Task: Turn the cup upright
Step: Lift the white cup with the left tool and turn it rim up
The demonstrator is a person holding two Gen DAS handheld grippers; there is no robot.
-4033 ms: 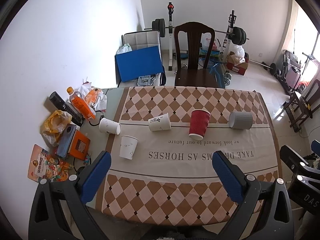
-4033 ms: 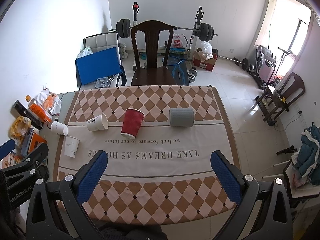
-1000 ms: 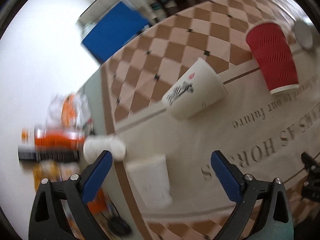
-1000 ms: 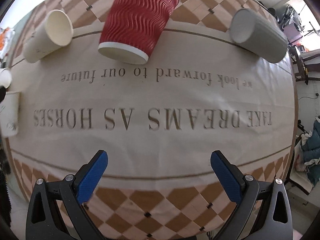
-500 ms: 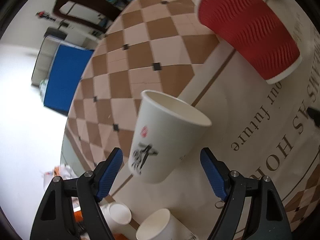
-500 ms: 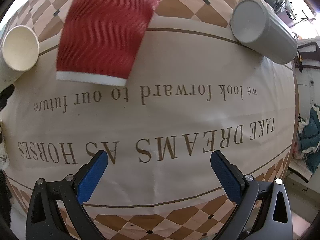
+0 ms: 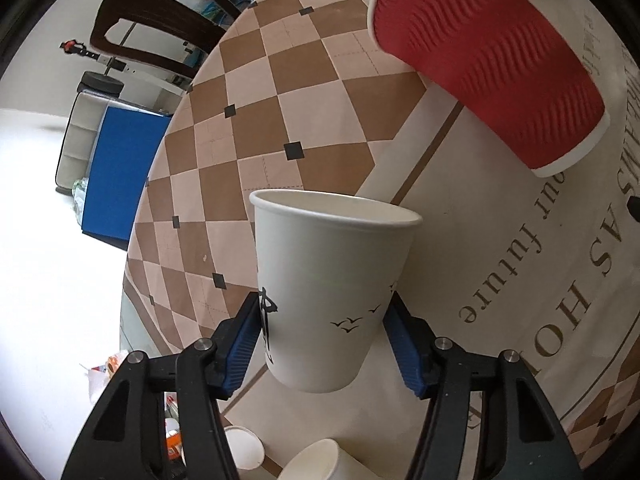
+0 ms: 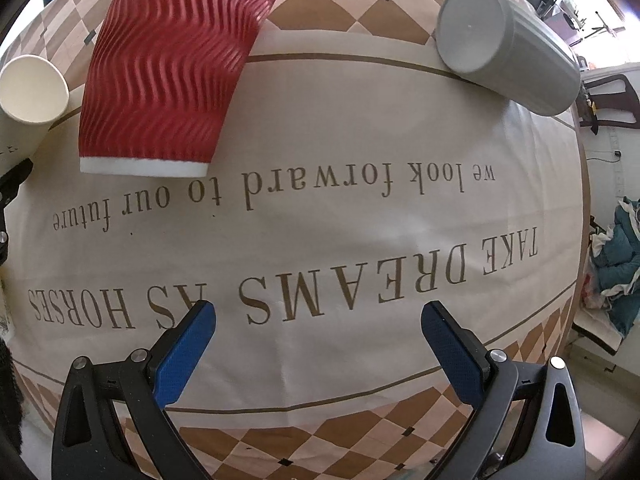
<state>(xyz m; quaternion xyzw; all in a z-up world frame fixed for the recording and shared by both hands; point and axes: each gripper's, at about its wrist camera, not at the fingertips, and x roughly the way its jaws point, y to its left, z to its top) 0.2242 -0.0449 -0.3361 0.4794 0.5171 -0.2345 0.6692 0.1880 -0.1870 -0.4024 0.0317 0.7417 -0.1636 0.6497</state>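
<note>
Here the left gripper (image 7: 325, 340) has its 2 blue-padded fingers (image 7: 240, 344) pressed against opposite sides of the white paper cup with black bird drawings (image 7: 328, 280), low on its wall near the base. The cup's open rim points away from the gripper, and it is lifted clear of the cream tablecloth with brown checks and printed lettering (image 7: 520, 300). Beyond it, the red ripple-walled paper cup (image 7: 484, 60) stands upside down on its white rim. At the bottom of the left wrist view, 2 more white paper cups show their rims: a small one (image 7: 244, 446) to the left and another (image 7: 316, 460) just beside it.

The right gripper (image 8: 318, 354) hovers over the lettered part of the cloth with its fingers spread wide and nothing between them. From that camera, the red cup (image 8: 168, 68) sits far left, with the held cup's open mouth (image 8: 32, 92) just beside it at the edge. A grey ribbed cylindrical cup (image 8: 508, 44) lies on its side at the far right, well apart from the red one.
</note>
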